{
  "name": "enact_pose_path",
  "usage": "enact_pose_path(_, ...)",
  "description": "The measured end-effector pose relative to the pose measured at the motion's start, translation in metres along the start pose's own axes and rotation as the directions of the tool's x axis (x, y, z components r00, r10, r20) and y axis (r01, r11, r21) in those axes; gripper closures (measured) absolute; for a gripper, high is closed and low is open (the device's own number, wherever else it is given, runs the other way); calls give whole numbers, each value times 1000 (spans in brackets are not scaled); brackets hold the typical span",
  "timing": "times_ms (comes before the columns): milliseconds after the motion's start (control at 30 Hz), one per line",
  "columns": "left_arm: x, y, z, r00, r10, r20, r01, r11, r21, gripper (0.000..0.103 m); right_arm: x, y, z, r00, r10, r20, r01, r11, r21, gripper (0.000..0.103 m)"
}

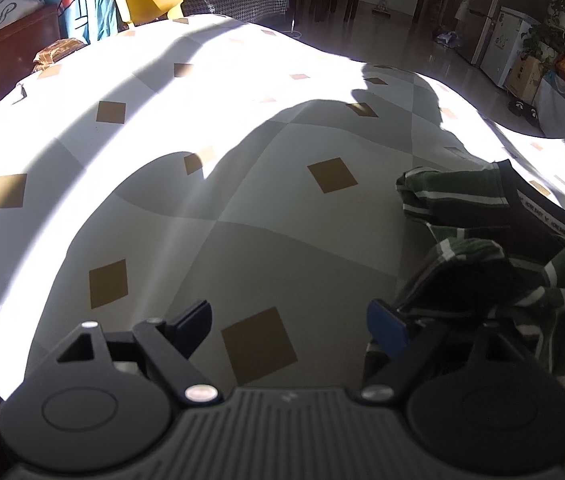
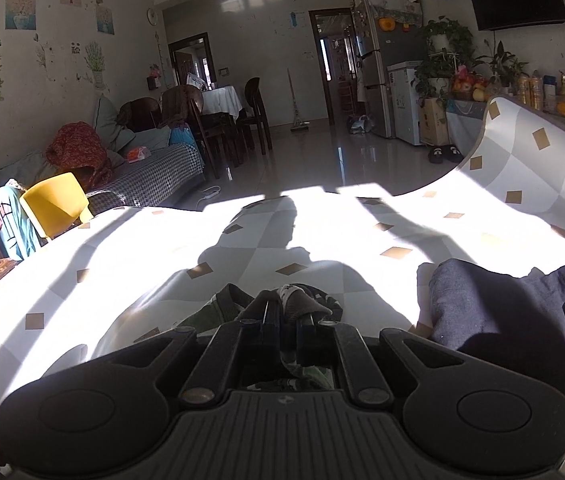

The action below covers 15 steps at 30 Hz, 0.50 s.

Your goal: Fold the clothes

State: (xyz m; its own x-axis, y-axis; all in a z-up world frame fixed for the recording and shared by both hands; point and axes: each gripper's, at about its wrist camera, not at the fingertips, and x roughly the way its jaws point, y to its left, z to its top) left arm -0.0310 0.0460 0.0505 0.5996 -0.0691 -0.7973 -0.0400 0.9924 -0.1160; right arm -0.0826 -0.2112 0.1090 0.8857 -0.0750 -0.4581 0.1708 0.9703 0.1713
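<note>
Green-and-white striped cloth, the striped garment (image 1: pixel 494 240), lies crumpled on the worktop (image 1: pixel 242 208) at about three to four o'clock in the left wrist view, with a dark band of small white lettering showing along one edge. The left claw (image 1: pixel 288 326) hangs above the worktop with its jaws spread wide and nothing between them; its right fingertip (image 1: pixel 386 326), a blue pad, sits just beside the near edge of the striped garment, and whether it touches the cloth cannot be told. The worktop is covered in a pale sheet patterned with grey checks and tan diamonds, half in hard sunlight and half in shadow. In the right wrist view the right claw (image 2: pixel 288 312) is closed, its jaws pinching a bunch of the same green striped fabric at six o'clock, with a fold of cloth rising between the fingers and more of it trailing underneath. A dark blue garment (image 2: pixel 494 304) lies on the worktop at about four o'clock in that view, near the right claw but apart from it. Beyond the far edge of the worktop, at about nine to ten o'clock, stands a yellow chair (image 2: pixel 56 200), with a sofa behind it.
</note>
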Motion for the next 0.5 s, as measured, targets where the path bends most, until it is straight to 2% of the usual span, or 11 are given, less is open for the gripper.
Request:
enact_pose_path(133,-9,-6,2,997,-72,34,72,997,9,17,4,-8,-3,999,-12,-47,14,999,36,91)
enact_pose_path(167,-11,-9,2,996,-84,41,83,996,24,15,5,-10,-3,998,-23,-59,26,999,48,82)
enact_pose_path(233,-12,-21,-1,993,-107,45,104,992,71,13,5,-16,-5,997,-37,-65,42,996,79,73)
enact_pose_path(333,-8,-34,-7,991,-129,32,124,984,127,13,2,-23,-3,998,-32,-52,38,992,120,65)
enact_pose_path(400,-4,-41,-11,989,-149,10,145,976,164,13,1,-23,-2,999,-16,-47,22,992,124,62)
enact_pose_path(500,3,-51,-16,990,-143,4,138,966,218,13,5,-22,-3,997,30,-70,-21,991,130,59)
